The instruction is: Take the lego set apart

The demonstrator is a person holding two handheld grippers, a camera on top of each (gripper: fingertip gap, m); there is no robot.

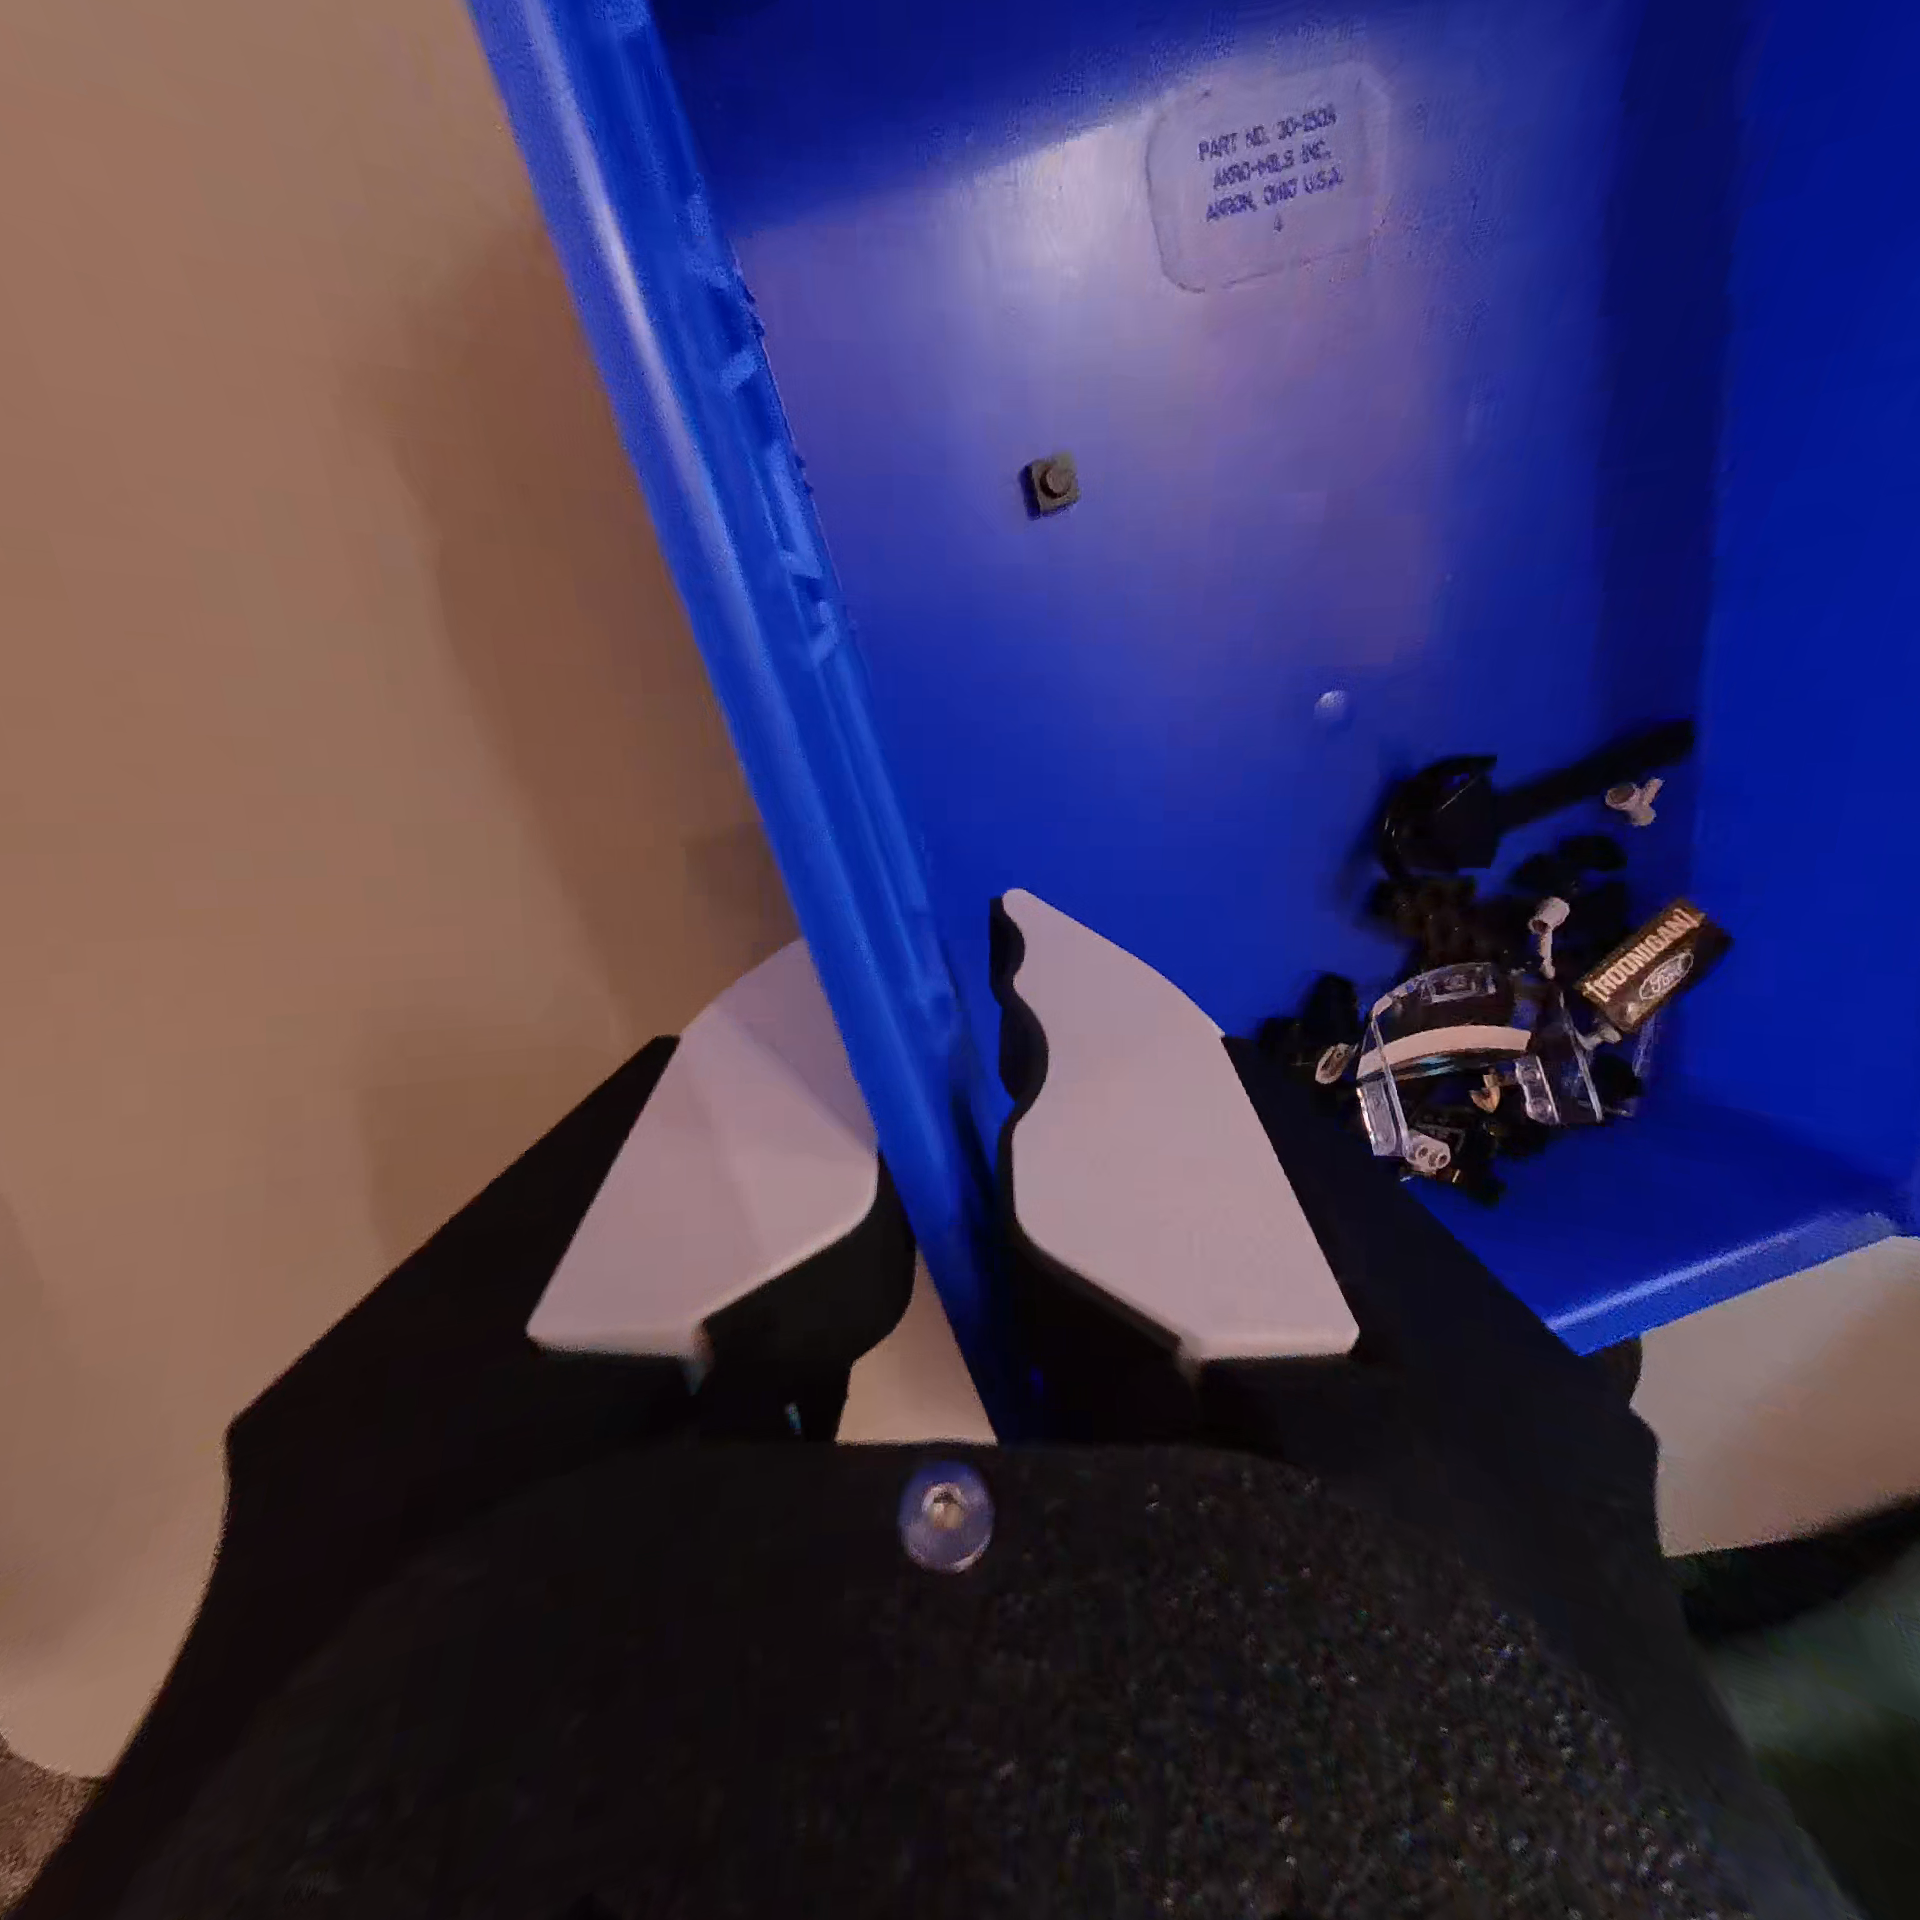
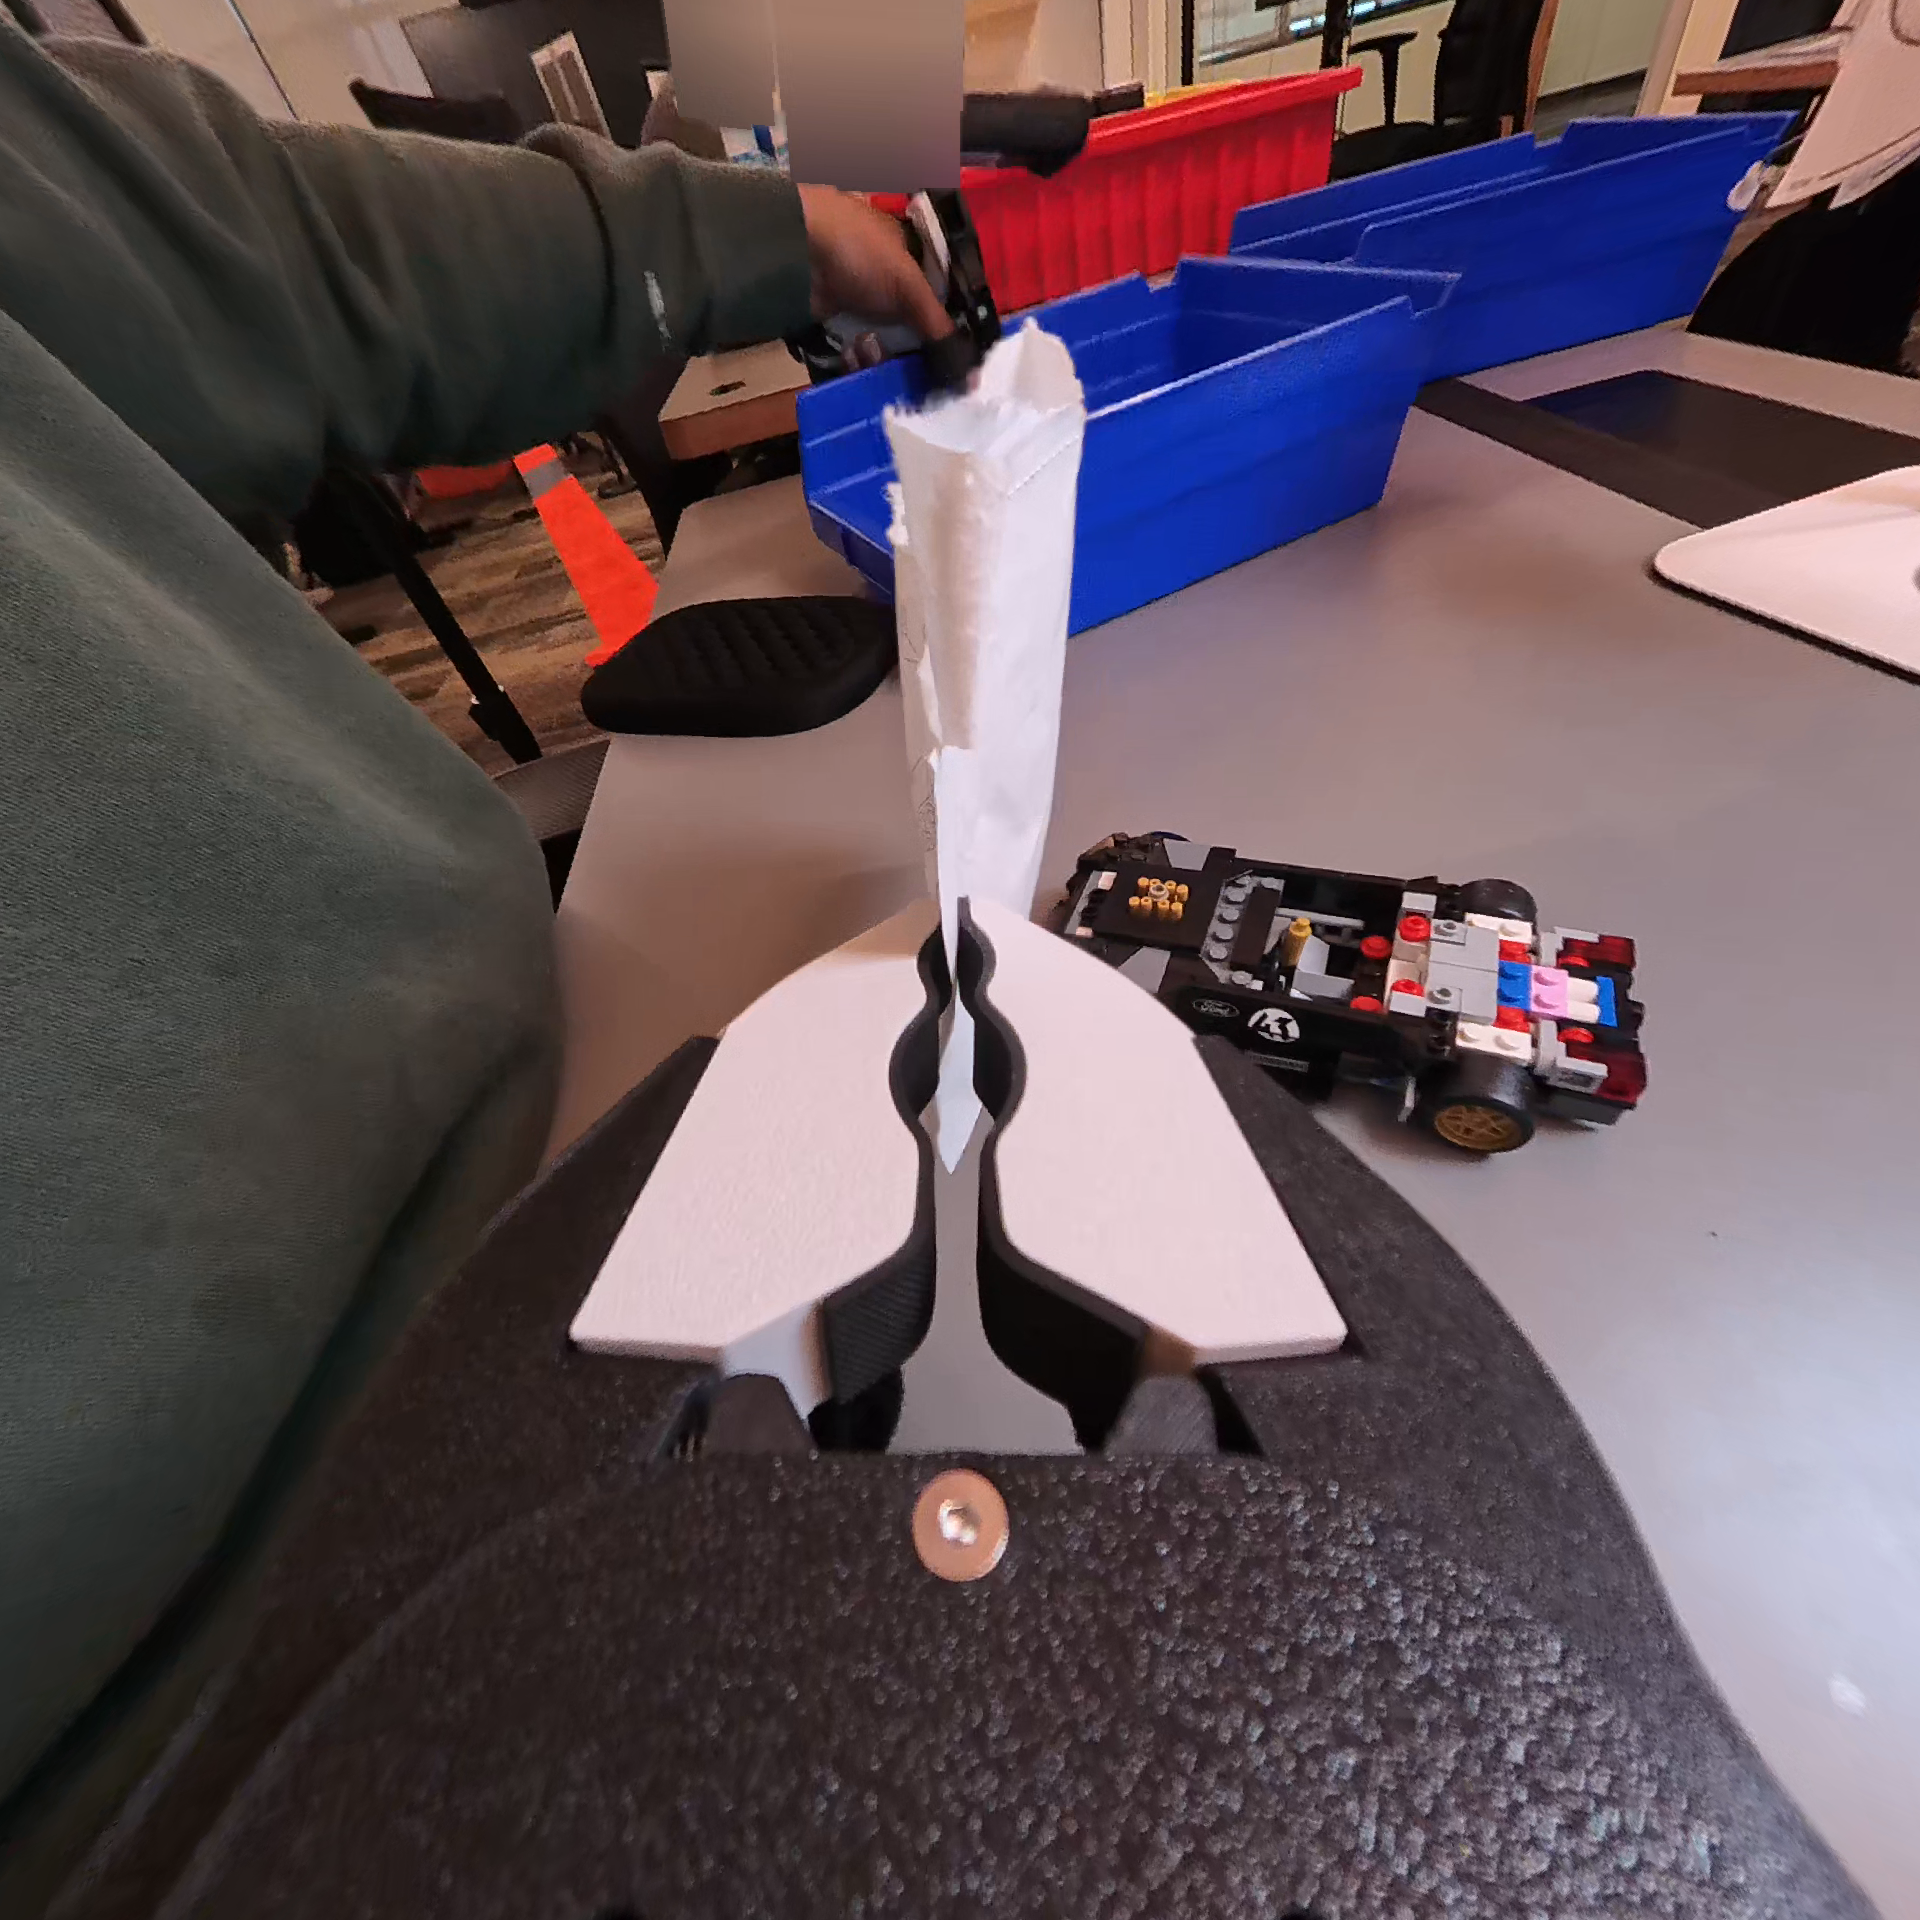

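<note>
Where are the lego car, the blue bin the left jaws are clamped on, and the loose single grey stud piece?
lego car (image 2: 1351, 987): right wrist view, on its open black chassis.
blue bin (image 1: 1195, 644): left wrist view, on its bare floor.
grey stud piece (image 1: 1051, 485): left wrist view, on its stud.

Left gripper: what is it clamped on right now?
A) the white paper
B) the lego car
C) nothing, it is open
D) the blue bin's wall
D: the left gripper has one finger outside and one inside the blue bin, closed on its side wall; loose lego pieces lie inside.
</note>
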